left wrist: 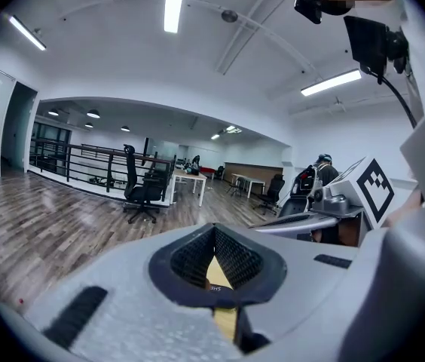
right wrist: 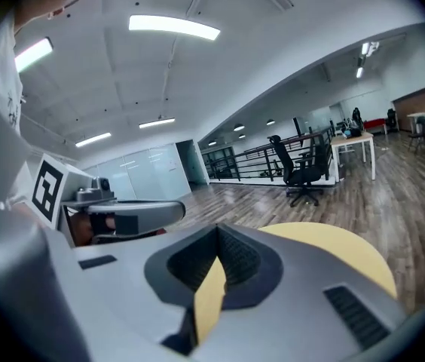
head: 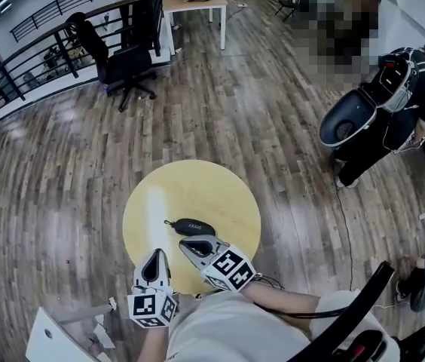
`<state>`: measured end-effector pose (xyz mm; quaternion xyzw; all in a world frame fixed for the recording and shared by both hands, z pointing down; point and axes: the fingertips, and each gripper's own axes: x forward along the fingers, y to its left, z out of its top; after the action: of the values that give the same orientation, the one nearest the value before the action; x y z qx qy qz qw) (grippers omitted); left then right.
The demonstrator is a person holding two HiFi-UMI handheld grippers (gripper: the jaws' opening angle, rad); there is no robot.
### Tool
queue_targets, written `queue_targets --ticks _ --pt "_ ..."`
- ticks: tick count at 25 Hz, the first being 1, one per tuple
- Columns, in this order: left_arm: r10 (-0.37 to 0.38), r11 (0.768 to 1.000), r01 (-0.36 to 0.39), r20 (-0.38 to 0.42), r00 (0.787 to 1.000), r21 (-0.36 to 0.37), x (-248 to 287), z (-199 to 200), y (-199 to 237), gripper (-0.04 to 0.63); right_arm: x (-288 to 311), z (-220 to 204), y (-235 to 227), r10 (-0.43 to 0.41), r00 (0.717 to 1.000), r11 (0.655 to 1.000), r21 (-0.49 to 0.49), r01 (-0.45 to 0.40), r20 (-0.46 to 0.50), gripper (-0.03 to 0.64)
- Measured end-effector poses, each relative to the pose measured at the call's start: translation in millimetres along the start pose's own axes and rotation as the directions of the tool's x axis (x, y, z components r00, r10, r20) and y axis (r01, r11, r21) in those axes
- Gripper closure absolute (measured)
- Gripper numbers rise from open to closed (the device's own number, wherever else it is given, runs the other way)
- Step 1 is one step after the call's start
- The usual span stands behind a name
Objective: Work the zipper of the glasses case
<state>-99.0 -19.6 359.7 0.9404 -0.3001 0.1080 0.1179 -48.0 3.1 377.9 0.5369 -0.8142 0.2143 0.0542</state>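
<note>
On yellow table (head: 220, 194) — glasses case (head: 192, 226), zipper indistinct; left gripper (head: 154, 256), right gripper (head: 186, 245) — fingers (right wrist: 239, 262) together, empty.

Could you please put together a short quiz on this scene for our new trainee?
1. True or false: the glasses case lies on the round yellow table, and neither the left gripper nor the right gripper grips it.
2. Which gripper's tip is nearer the case in the head view? A) left gripper B) right gripper
3. Fill in: in their own views, both grippers' jaws stand ____, with nothing between them.

Key: 1 true; 2 B; 3 shut.
</note>
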Motion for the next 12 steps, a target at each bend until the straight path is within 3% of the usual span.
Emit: queue_targets --ticks 12 --pt "-0.044 0.998 0.044 -0.007 0.999 0.039 14.6 7.3 -13.4 0.589 -9.7 7.9 -14.0 -0.045 0.999 0.999 -0.012 0.046 0.020 0.618"
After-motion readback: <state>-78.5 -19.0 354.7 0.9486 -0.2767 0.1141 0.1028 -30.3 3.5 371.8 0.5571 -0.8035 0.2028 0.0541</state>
